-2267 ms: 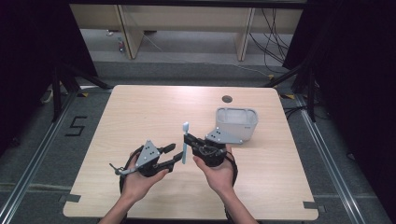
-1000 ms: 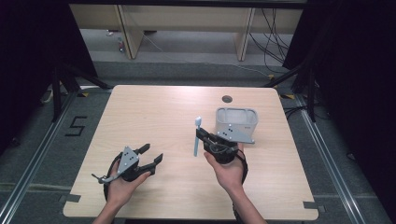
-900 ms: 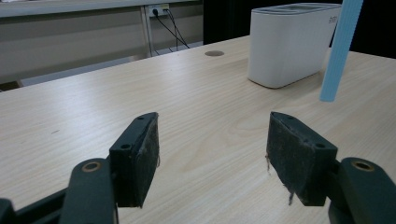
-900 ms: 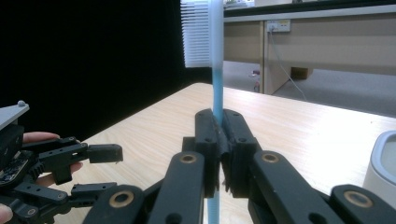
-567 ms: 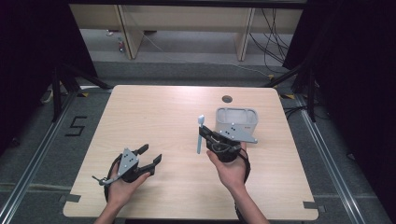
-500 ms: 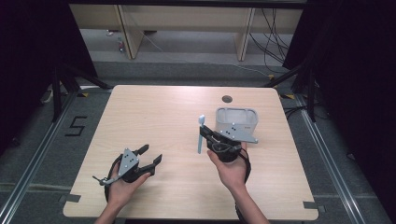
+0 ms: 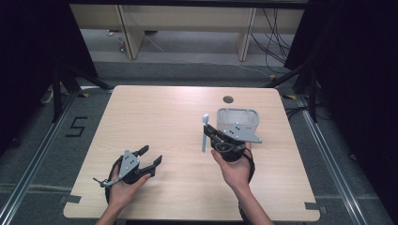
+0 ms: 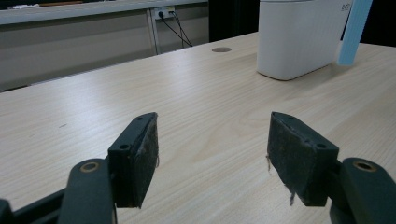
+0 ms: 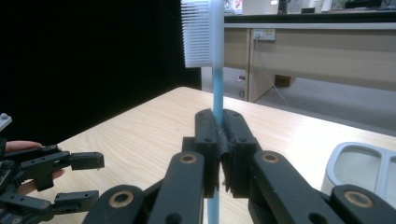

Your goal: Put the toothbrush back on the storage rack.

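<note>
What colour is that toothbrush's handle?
Light blue, with white bristles; the slim plastic toothbrush shows best in the right gripper view.

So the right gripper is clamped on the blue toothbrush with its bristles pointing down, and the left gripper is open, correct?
Not quite: in the right gripper view the right gripper holds the blue toothbrush with its bristles up, above the jaws. The left gripper is open, as you said.

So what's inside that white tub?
The tub looks empty where its floor shows. The right gripper with its toothbrush covers the near edge, so that part can't be checked.
</note>
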A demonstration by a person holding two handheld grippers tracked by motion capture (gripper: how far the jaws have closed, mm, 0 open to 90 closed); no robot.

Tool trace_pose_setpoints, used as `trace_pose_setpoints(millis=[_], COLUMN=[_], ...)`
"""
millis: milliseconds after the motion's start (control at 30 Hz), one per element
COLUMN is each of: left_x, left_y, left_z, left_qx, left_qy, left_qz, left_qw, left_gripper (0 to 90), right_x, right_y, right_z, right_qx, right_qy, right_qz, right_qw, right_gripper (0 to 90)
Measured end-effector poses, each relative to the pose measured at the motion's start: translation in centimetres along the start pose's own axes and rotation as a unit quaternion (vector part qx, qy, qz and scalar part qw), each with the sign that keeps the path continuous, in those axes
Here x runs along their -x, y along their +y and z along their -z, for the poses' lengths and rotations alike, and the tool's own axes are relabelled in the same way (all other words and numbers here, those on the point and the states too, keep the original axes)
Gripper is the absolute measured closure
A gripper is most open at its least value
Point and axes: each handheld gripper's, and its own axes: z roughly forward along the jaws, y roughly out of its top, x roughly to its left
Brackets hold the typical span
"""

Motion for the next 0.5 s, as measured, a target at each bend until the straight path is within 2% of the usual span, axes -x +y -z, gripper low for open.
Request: trace_pose_setpoints(millis=[67, 100, 267, 333, 367, 400, 500], left_x=[0.0, 0.0, 0.0, 0.0, 0.0, 0.0, 0.0], left_y=[-0.1, -0.1, -0.1, -0.1, -0.1, -0.1, -0.1], left_z=[-0.1, -0.2, -0.2, -0.2, -0.2, 0.0, 0.0], left_qx=[0.002, 0.008, 0.008, 0.009, 0.009, 0.002, 0.004], left_qy=[0.000, -0.002, -0.001, -0.001, 0.000, 0.003, 0.004], left_qz=[-0.001, 0.000, 0.000, 0.001, 0.002, 0.001, 0.003], left_qw=[1.0000, 1.0000, 1.0000, 1.0000, 1.0000, 1.0000, 1.0000], left_gripper=[33.7, 33.7, 33.6, 33.5, 33.5, 33.4, 33.4], right_x=[0.0, 0.2, 0.4, 0.6, 0.9, 0.8, 1.1], right_y=[0.1, 0.1, 0.3, 0.5, 0.5, 0.5, 0.5], right_z=[0.1, 0.2, 0.5, 0.8, 0.9, 0.9, 1.1], right_qx=[-0.002, -0.001, 0.003, 0.003, 0.008, 0.007, 0.010], right_qy=[-0.004, -0.004, -0.006, -0.017, -0.020, -0.018, -0.021], right_qz=[-0.008, -0.001, -0.004, -0.006, 0.006, -0.003, 0.001], right_qw=[1.0000, 1.0000, 1.0000, 0.9998, 0.9998, 0.9998, 0.9997], right_gripper=[85.9, 85.9, 85.9, 85.9, 85.9, 85.9, 85.9])
